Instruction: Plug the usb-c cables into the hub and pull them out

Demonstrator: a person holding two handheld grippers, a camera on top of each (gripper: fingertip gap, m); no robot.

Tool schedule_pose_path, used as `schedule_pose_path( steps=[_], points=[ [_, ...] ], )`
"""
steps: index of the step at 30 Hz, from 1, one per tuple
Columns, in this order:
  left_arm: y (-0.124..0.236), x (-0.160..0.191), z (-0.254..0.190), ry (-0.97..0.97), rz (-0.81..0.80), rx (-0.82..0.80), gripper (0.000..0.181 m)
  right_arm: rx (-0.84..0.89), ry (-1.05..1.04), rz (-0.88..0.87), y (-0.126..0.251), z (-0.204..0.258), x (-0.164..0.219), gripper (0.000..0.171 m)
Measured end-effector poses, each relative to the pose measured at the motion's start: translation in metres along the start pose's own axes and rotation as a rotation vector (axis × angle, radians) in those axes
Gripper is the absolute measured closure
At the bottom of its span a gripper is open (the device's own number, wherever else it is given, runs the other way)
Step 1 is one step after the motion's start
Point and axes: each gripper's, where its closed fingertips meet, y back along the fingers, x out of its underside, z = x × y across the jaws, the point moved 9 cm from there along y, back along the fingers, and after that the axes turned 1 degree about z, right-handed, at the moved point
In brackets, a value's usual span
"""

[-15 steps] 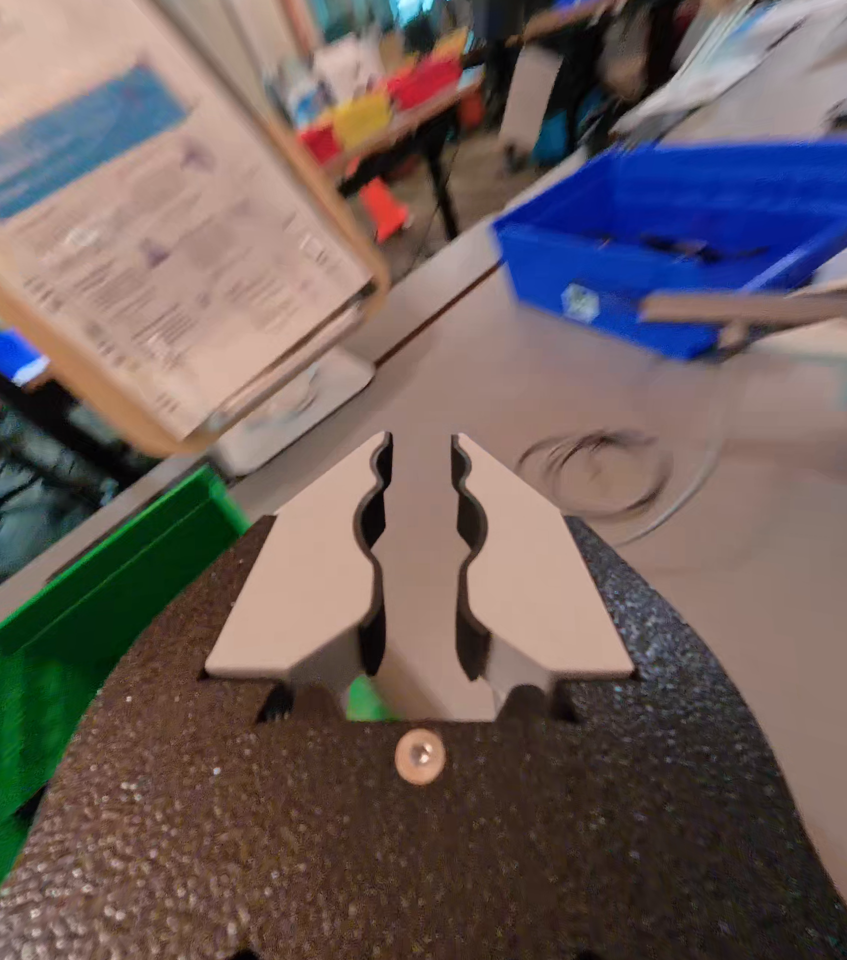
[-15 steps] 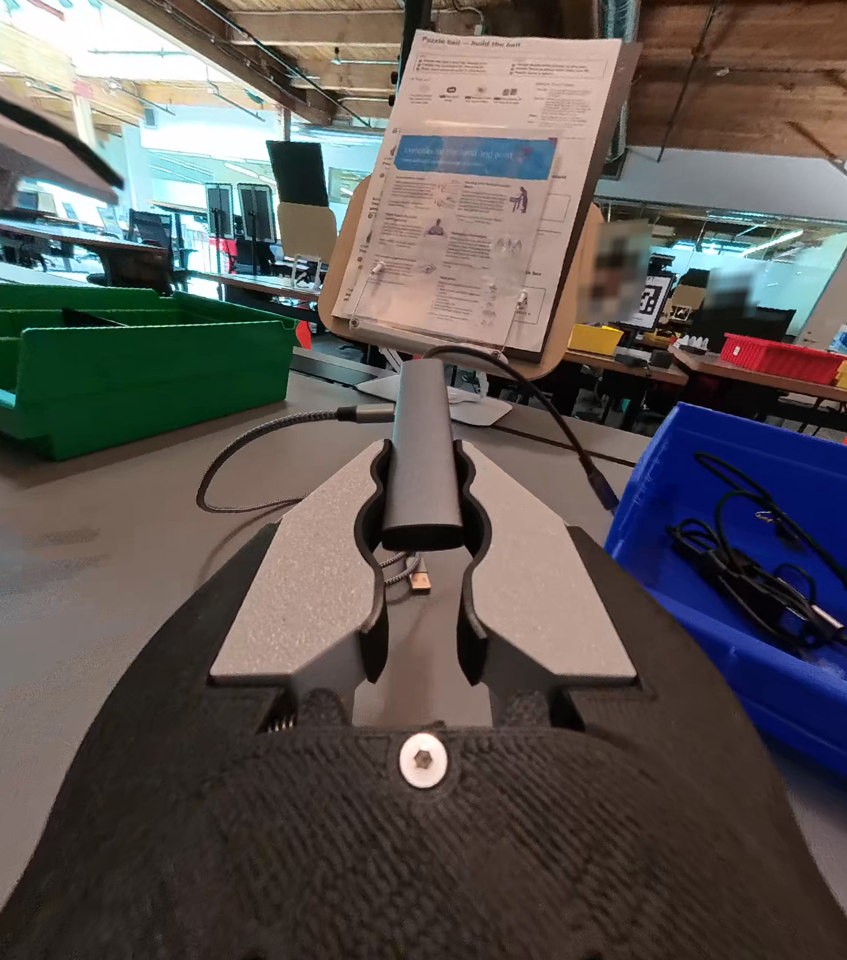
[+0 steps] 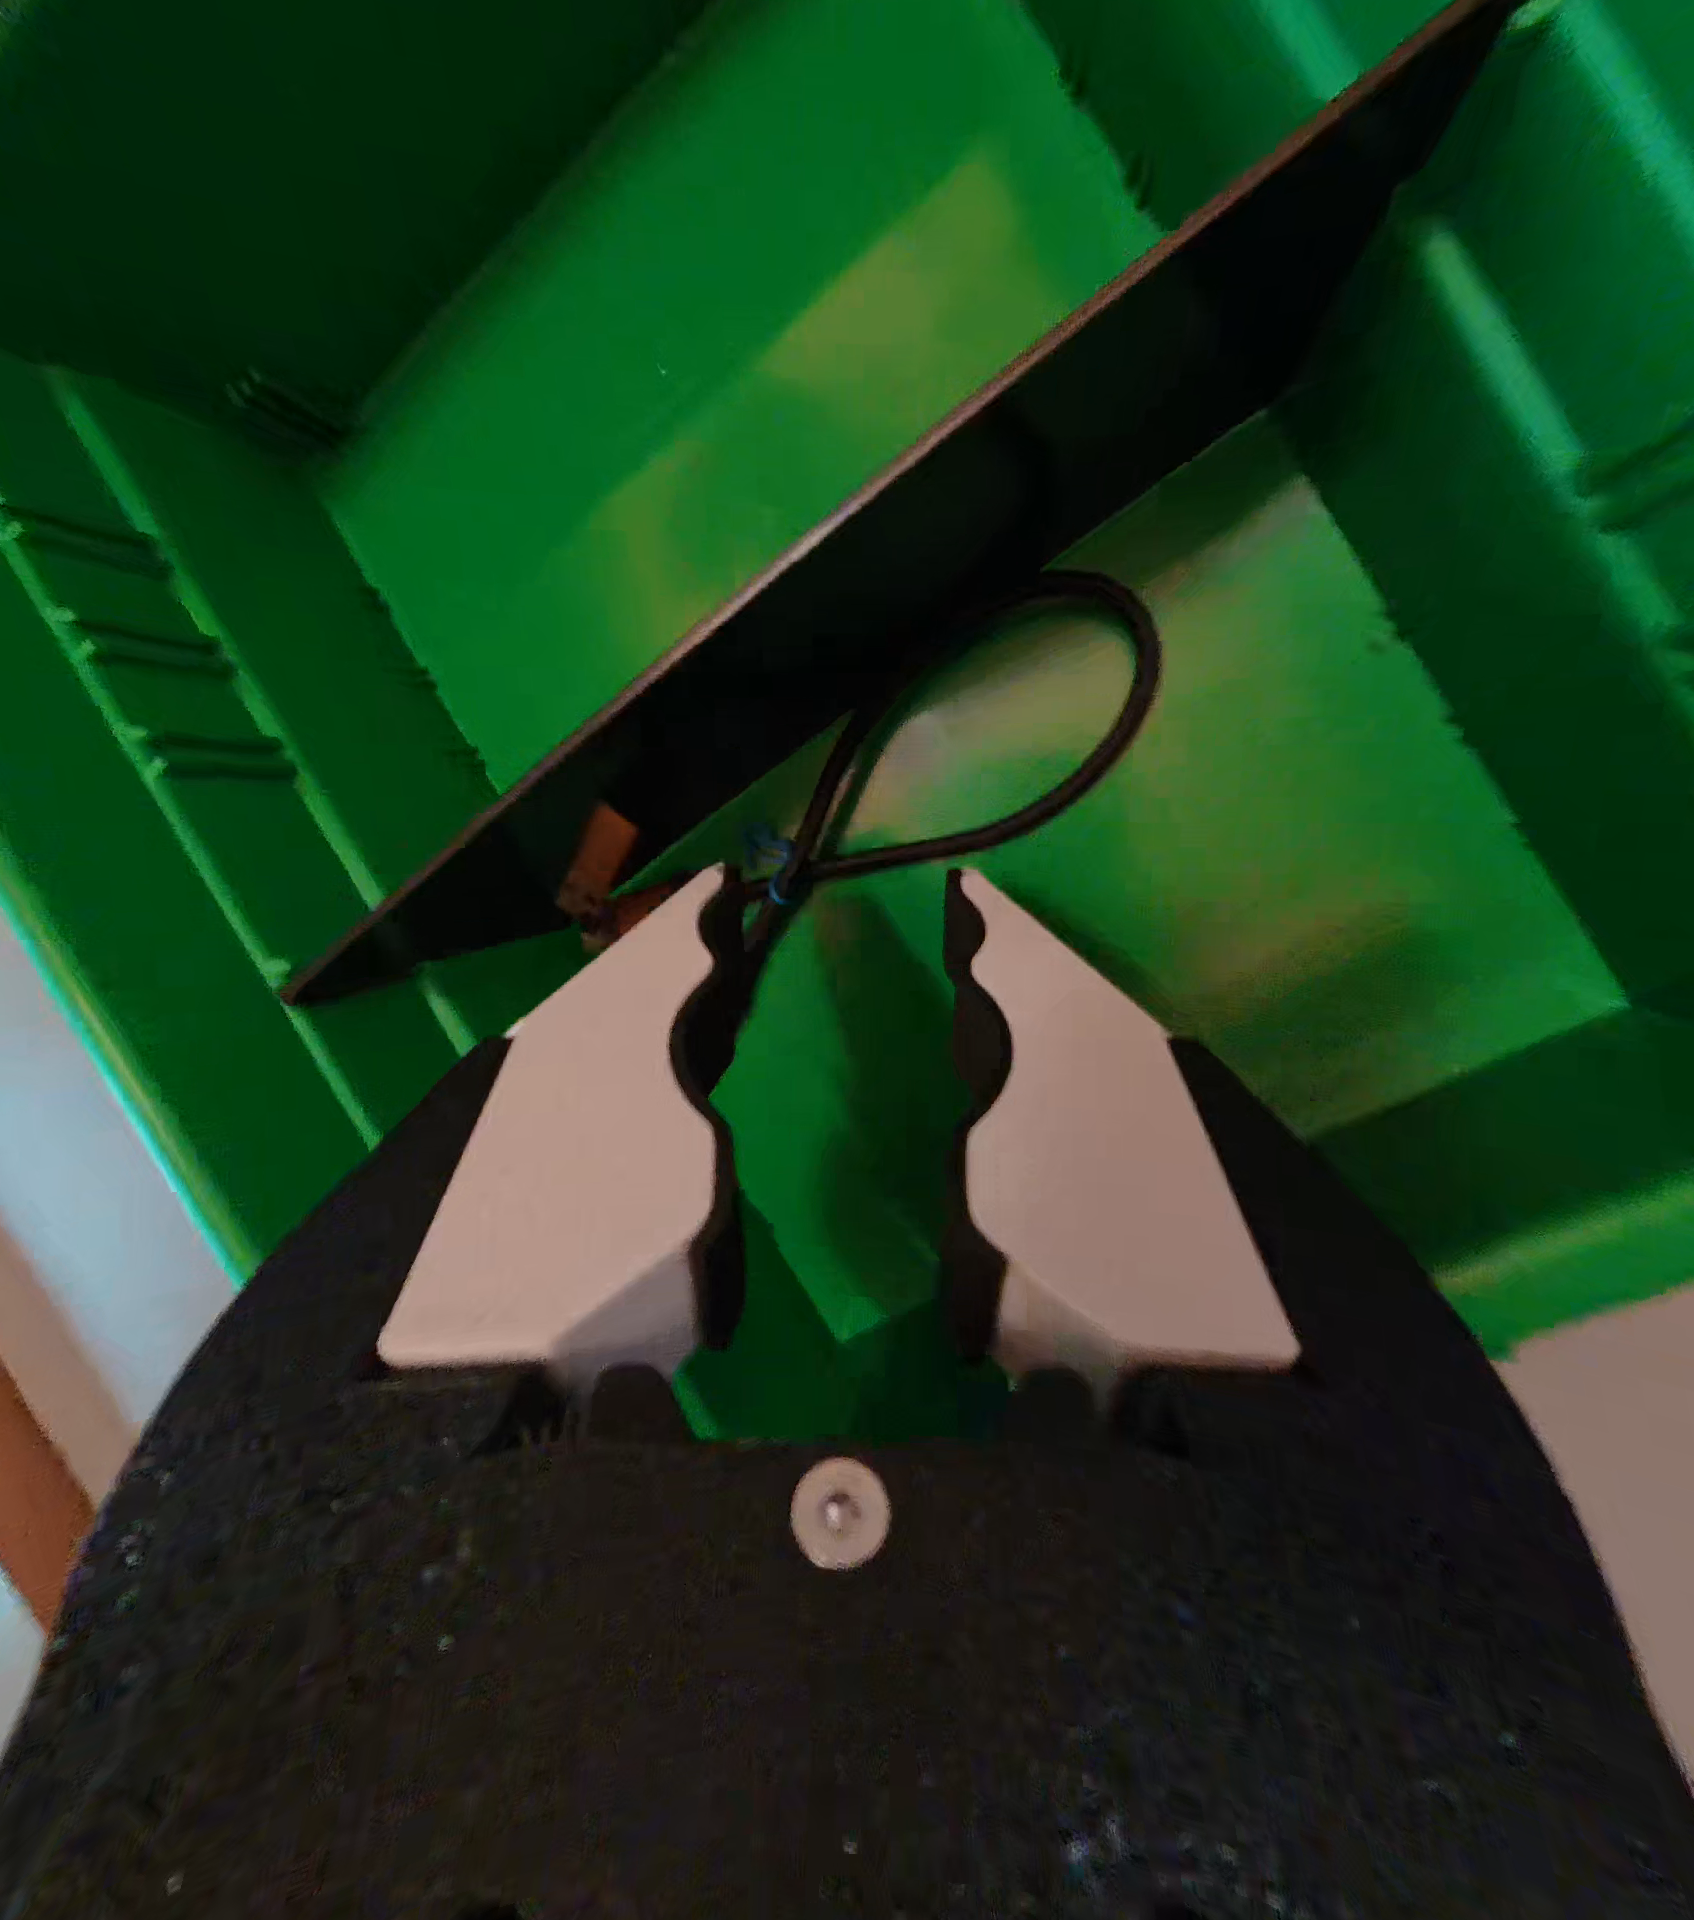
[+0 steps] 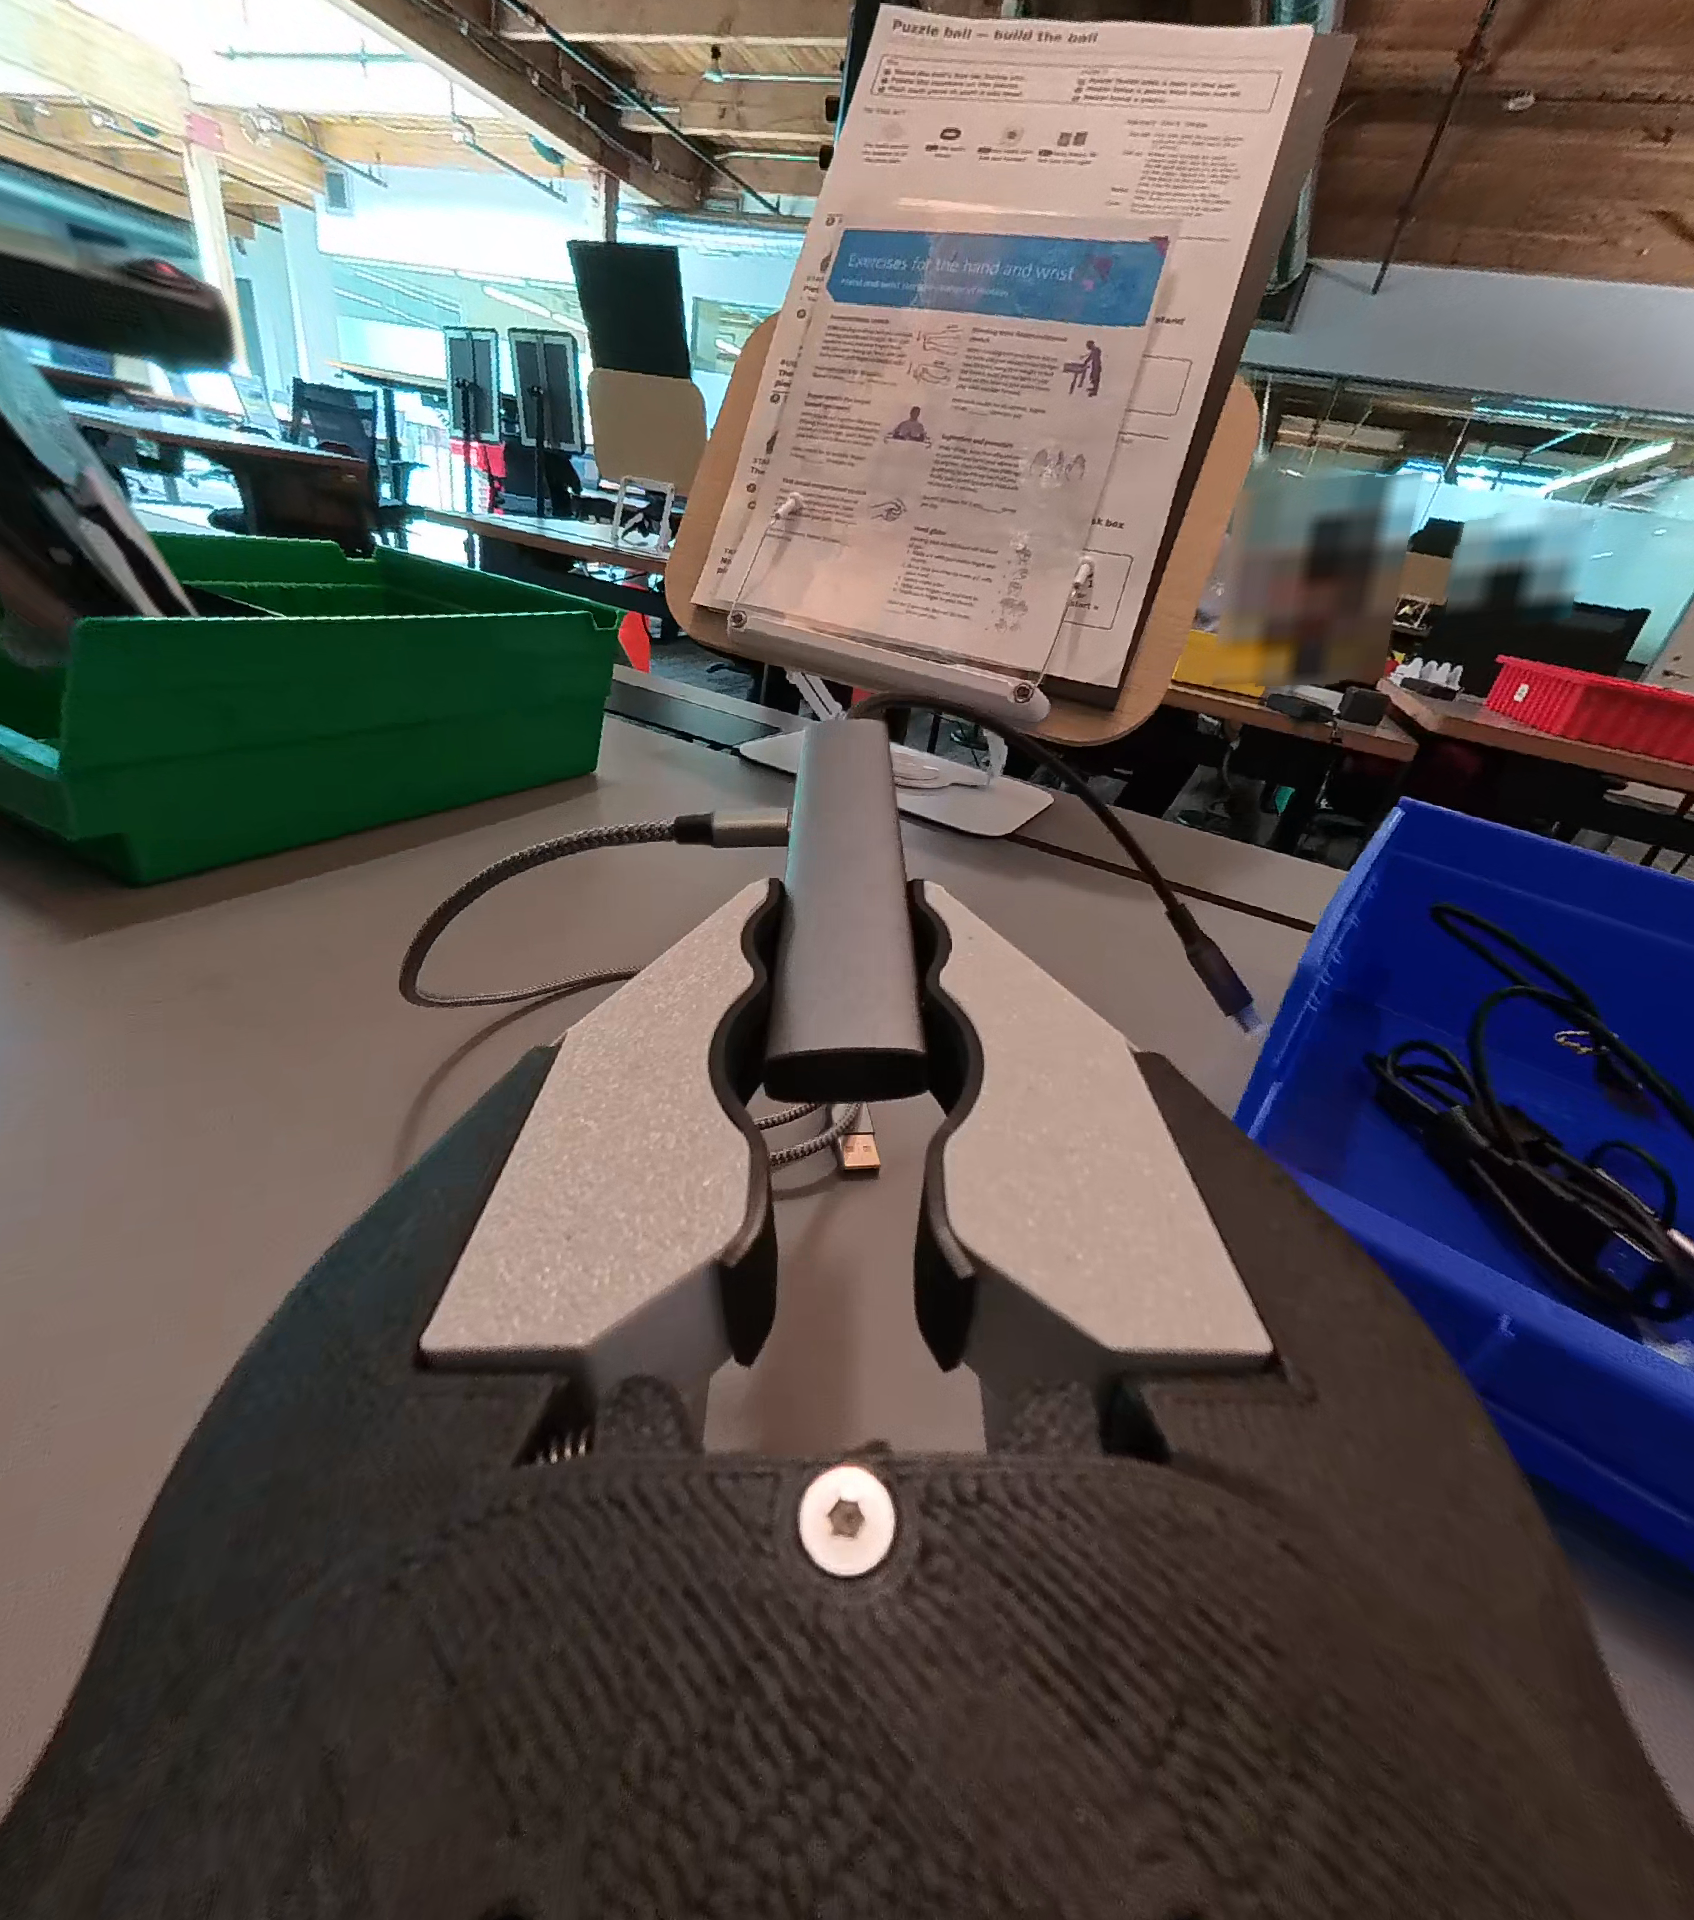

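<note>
Since the frame before, your left gripper (image 3: pixel 838 883) had swung off the table (image 4: pixel 147 1091) and tipped down into the green bin (image 3: pixel 614 436), while your right gripper (image 4: pixel 843 894) had stayed put on the hub (image 4: pixel 843 935).

Only your left wrist view showed the bin's inside: a dark divider (image 3: pixel 926 520) slanting across it and a black cable (image 3: pixel 1082 748) looped beneath that, tied near its crossing. The left jaws stood parted with a clear gap; the cable's end ran along the inner edge of the left finger (image 3: pixel 594 1122), but nothing was pinched.

Only your right wrist view showed the rest. The right jaws were closed around the grey hub, which pointed away and upward. A braided cable (image 4: pixel 531 883) was plugged into the hub's left side and curled onto the table. The hub's own lead (image 4: pixel 1123 842) hung off to the right, near the blue bin (image 4: pixel 1445 1403) of black cables (image 4: pixel 1549 1164). Behind stood a paper stand (image 4: pixel 988 416).
</note>
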Motion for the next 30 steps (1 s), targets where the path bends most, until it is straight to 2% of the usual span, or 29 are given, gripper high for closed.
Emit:
schedule_pose_path(
  steps=[1,4,5,7,9,13,17,20,23,26,28,30],
  points=[
    [-0.006,-0.002,0.001,-0.028,0.009,-0.023,0.148,0.0,0.007,0.002,0.0,0.001,0.0,0.149],
    [-0.021,-0.002,0.007,-0.008,0.011,-0.077,0.153,-0.009,0.031,0.016,-0.001,0.004,0.001,0.149],
    [-0.026,-0.002,0.007,0.022,0.002,-0.049,0.155,-0.011,0.037,0.019,-0.002,0.004,0.001,0.149],
    [-0.033,0.002,0.005,0.046,-0.002,-0.006,0.176,-0.015,0.035,0.018,-0.002,0.004,0.001,0.149],
    [-0.029,0.005,0.003,0.024,-0.021,0.013,0.177,-0.013,0.02,0.011,-0.001,0.003,0.0,0.149],
    [0.008,0.0,-0.005,-0.013,-0.142,0.104,0.179,-0.01,-0.025,-0.003,0.001,-0.002,0.0,0.149],
    [0.077,-0.017,-0.021,-0.093,-0.378,0.184,0.18,-0.006,-0.06,-0.018,0.003,-0.006,0.0,0.149],
    [0.129,-0.034,-0.057,-0.278,-0.641,0.291,0.18,-0.007,-0.073,-0.021,0.003,-0.008,0.0,0.149],
    [0.151,-0.042,-0.114,-0.599,-0.785,0.361,0.18,-0.007,-0.076,-0.021,0.003,-0.008,0.0,0.149],
    [0.132,-0.03,-0.186,-1.019,-0.775,0.523,0.18,-0.005,-0.074,-0.02,0.003,-0.008,0.0,0.149],
    [0.106,-0.018,-0.224,-1.181,-0.707,0.606,0.18,-0.006,-0.074,-0.021,0.004,-0.008,0.0,0.149],
    [0.083,-0.012,-0.249,-1.246,-0.685,0.628,0.18,-0.006,-0.076,-0.022,0.004,-0.008,0.0,0.149]
  ],
)
